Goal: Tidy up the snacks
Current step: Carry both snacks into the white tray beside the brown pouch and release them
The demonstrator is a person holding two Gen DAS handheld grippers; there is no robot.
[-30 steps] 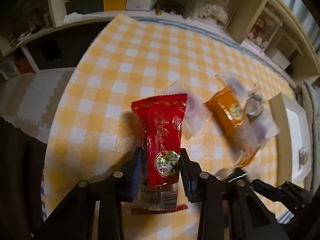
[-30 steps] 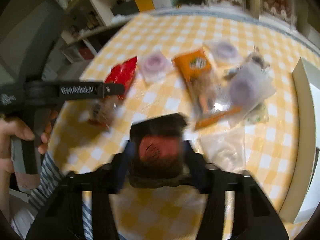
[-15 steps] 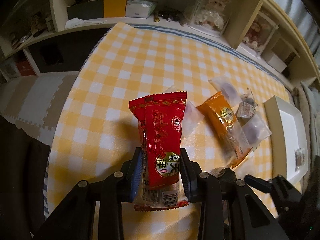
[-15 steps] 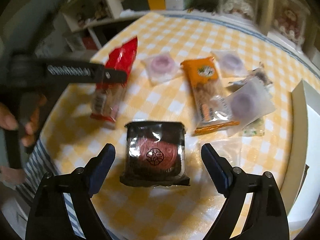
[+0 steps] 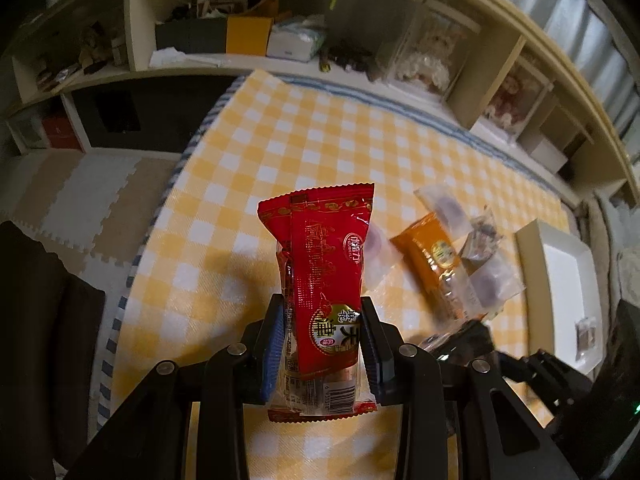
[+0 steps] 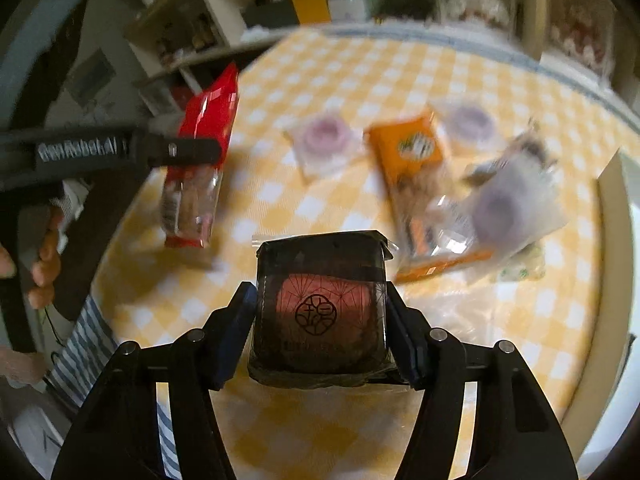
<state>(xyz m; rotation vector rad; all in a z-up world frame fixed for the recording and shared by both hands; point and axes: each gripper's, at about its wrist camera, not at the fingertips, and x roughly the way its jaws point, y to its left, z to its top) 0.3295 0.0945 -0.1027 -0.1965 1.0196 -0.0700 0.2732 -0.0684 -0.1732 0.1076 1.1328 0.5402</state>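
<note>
My left gripper (image 5: 322, 312) is shut on a long red snack pack (image 5: 320, 248) and holds it upright, clear of the yellow checked cloth (image 5: 304, 148). In the right wrist view the same red pack (image 6: 200, 152) hangs at the left. My right gripper (image 6: 322, 300) has a dark wrapped pack with a red round cake (image 6: 320, 256) between its fingers. Its jaws are closing, and the pads touch the wrapper's two sides. An orange pack (image 6: 412, 160) and clear packs of purple rounds (image 6: 324, 140) lie further back on the cloth.
A white tray (image 5: 560, 260) sits at the table's right edge. Shelves full of boxes (image 5: 248, 36) run behind the table. A person's hand (image 6: 40, 256) grips the left tool's handle. The table's left edge drops to a foam mat floor (image 5: 80, 188).
The left gripper has risen with the red pack. The right jaws opened wide around the dark pack lying on the cloth, then closed back in against its sides.
</note>
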